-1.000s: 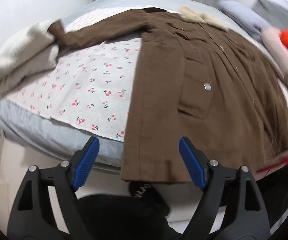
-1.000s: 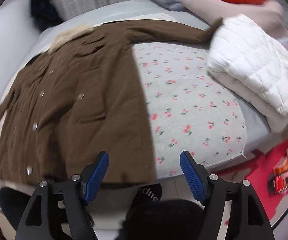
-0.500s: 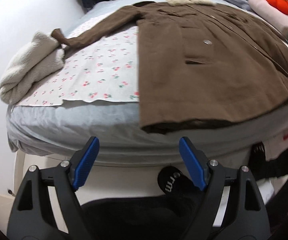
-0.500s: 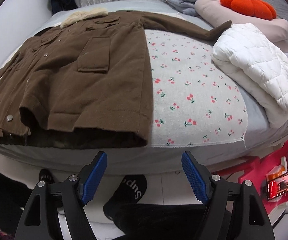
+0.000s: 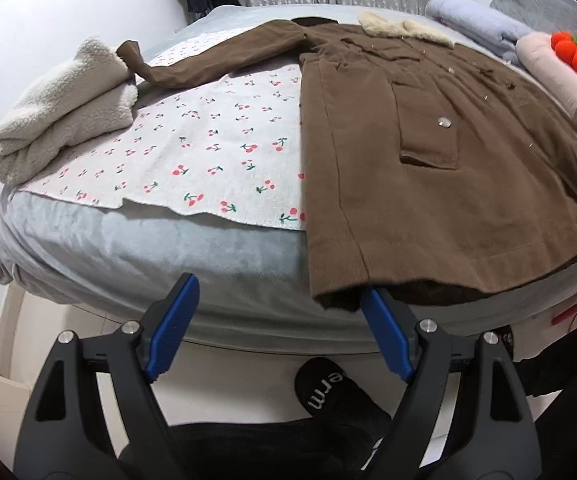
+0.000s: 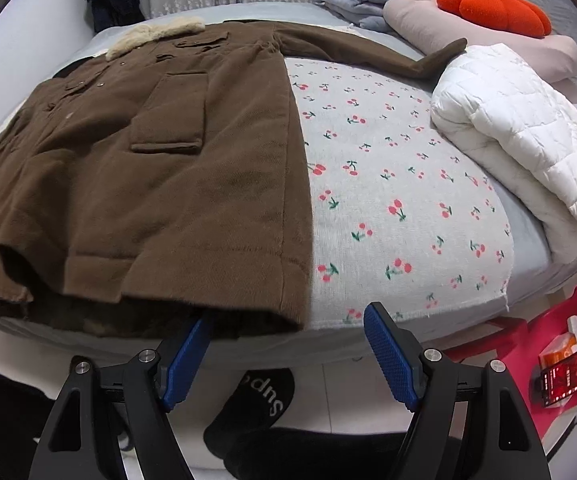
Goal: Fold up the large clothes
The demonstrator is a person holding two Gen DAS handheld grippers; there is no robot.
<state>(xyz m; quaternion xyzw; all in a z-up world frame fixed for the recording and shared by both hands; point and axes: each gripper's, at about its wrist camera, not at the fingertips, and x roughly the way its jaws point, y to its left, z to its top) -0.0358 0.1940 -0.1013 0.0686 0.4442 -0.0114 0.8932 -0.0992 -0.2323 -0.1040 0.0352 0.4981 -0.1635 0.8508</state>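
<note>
Bedroom with a grey bed (image 5: 128, 248) overlaid by a cherry-print cloth (image 5: 216, 148); curtains at the far wall. Nearest the lens, left gripper (image 5: 278, 330) spread wide, empty, its inner pad tucked at the hem corner of the brown coat (image 5: 428, 184); right gripper (image 6: 286, 344) likewise spread and empty, one pad slipped under the opposite hem corner. Beyond, coat laid flat, front up, hem overhanging the near bed edge, sleeves stretched outward, fleece collar (image 6: 156, 34) farthest. Flanking: cream fleece bundle (image 5: 64, 112) on the left, white quilted jacket (image 6: 520, 140) on the right, orange plush (image 6: 492, 8) behind. Step judged: approach to the hem, folding not yet begun. Next move probably requires closing on both corners through all layers, then carrying the hem toward the collar.
</note>
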